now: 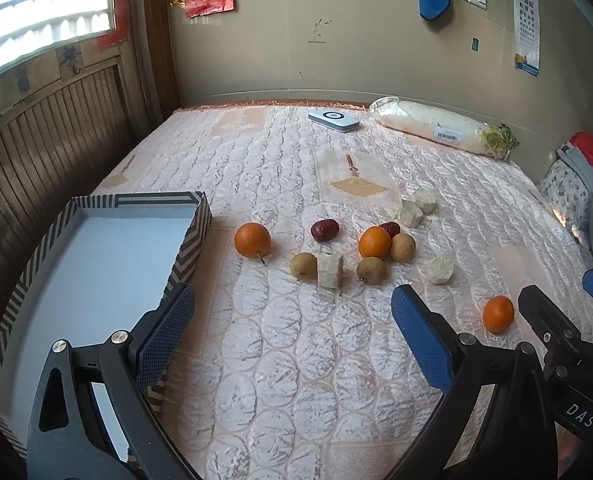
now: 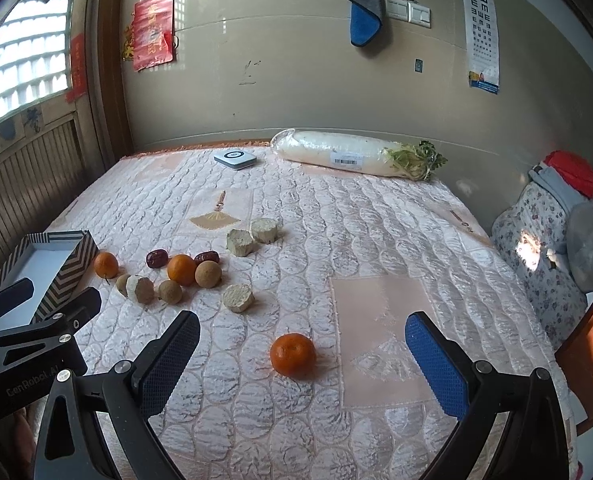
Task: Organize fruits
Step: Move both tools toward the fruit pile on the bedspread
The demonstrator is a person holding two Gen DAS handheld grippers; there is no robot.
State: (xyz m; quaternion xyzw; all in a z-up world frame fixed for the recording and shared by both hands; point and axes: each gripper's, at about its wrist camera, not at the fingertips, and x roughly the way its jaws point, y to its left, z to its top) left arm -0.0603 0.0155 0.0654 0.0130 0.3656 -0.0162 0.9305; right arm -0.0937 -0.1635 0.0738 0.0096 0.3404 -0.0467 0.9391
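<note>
Fruit lies scattered on a quilted pink mattress: oranges (image 1: 252,240) (image 1: 374,242), red dates (image 1: 325,230), brown longans (image 1: 303,266) and pale cut chunks (image 1: 330,271). A lone mandarin (image 2: 292,355) sits apart, just ahead of my right gripper (image 2: 304,364), which is open and empty. The mandarin also shows in the left wrist view (image 1: 498,313). My left gripper (image 1: 292,336) is open and empty, short of the fruit cluster, beside a striped tray (image 1: 192,240) with a white inside at the left.
A wrapped white radish (image 2: 336,154) and a small white device (image 2: 234,159) lie at the far edge by the wall. Folded bedding (image 2: 544,240) sits at the right. A wooden slatted panel (image 1: 36,140) runs along the left.
</note>
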